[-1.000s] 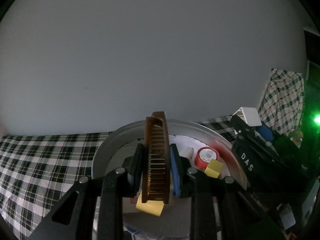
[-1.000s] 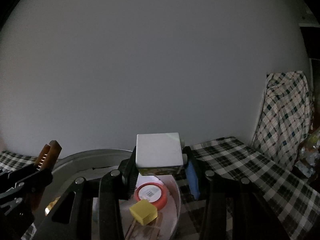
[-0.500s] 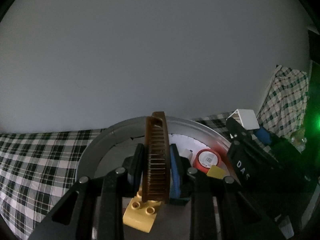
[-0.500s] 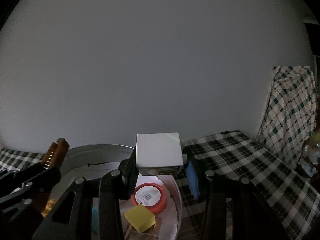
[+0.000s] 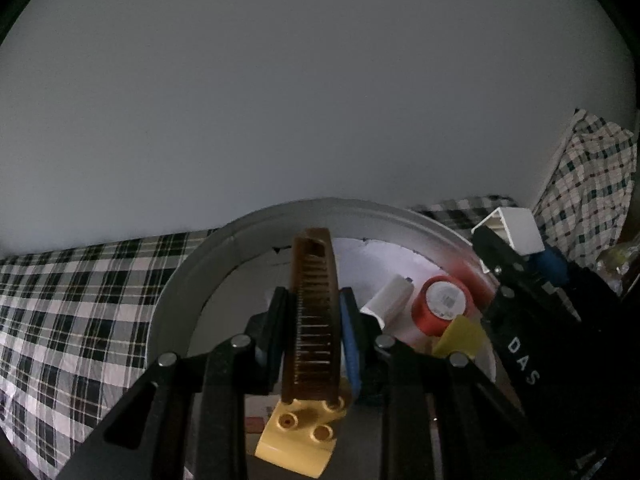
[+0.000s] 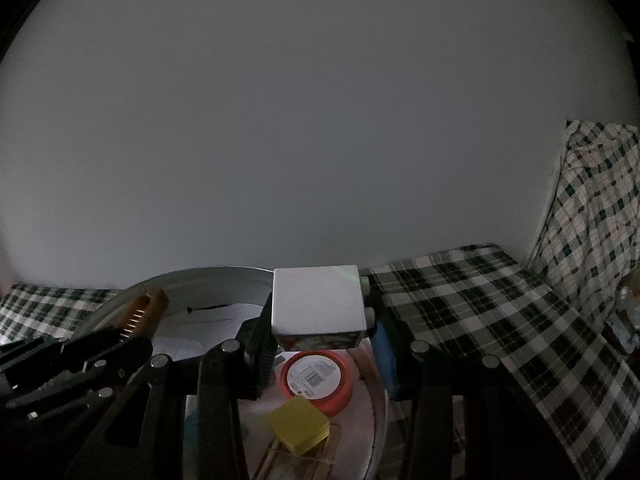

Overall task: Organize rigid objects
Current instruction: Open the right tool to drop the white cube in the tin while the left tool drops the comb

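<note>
Comb [image 5: 314, 312] clamped in left gripper [image 5: 312, 316], white box [image 6: 318, 304] in right gripper [image 6: 320, 320], above cluttered tub [image 5: 180, 280].

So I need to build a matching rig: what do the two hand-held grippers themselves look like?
Both are matte black linkage frames with round silver pivot pins. On the left hand-held gripper one finger is black with a ribbed pad and the other has a blue pad. The right hand-held gripper shows the same pairing, black ribbed pad and blue pad; seen from the left camera, its side carries white letters "DAS". No cables or sleeves are visible.
</note>
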Motion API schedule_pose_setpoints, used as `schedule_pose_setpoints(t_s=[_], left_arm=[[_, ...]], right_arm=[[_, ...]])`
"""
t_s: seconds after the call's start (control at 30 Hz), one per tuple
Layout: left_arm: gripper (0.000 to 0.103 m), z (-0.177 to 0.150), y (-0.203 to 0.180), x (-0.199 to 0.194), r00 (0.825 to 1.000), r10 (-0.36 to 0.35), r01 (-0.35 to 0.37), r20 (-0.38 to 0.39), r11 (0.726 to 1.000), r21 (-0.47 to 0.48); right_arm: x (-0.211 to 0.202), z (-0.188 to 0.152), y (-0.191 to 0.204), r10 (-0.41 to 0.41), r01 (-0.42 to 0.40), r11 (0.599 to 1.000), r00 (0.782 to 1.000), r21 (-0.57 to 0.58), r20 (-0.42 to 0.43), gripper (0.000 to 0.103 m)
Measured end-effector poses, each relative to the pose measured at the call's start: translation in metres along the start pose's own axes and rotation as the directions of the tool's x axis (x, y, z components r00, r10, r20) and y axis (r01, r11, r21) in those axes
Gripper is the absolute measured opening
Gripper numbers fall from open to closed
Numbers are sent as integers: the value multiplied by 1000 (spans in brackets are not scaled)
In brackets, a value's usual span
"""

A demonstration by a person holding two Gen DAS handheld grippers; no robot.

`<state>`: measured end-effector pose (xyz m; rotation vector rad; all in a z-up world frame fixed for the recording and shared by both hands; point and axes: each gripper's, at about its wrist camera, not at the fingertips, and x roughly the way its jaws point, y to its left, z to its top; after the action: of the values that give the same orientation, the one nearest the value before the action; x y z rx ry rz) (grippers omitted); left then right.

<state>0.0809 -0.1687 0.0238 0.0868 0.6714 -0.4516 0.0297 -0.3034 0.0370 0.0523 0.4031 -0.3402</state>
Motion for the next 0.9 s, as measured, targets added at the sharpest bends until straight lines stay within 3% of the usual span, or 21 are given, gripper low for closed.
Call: schedule_pose_setpoints(t_s=[0.47,0.83,0.9], left_arm=[[24,-8,1,15,998,33,-33,-52,999,9],[24,-7,2,14,997,51,-50,-51,998,25],[30,-6,2,13,998,46,-46,-48,999,13]], right_arm=[[9,-3,3,63,-63,998,997,5,-51,45],[10,-4,9,118,-119,993,989,1,-84,45],[11,-4,9,129,-129,992,987,9,-94,51]])
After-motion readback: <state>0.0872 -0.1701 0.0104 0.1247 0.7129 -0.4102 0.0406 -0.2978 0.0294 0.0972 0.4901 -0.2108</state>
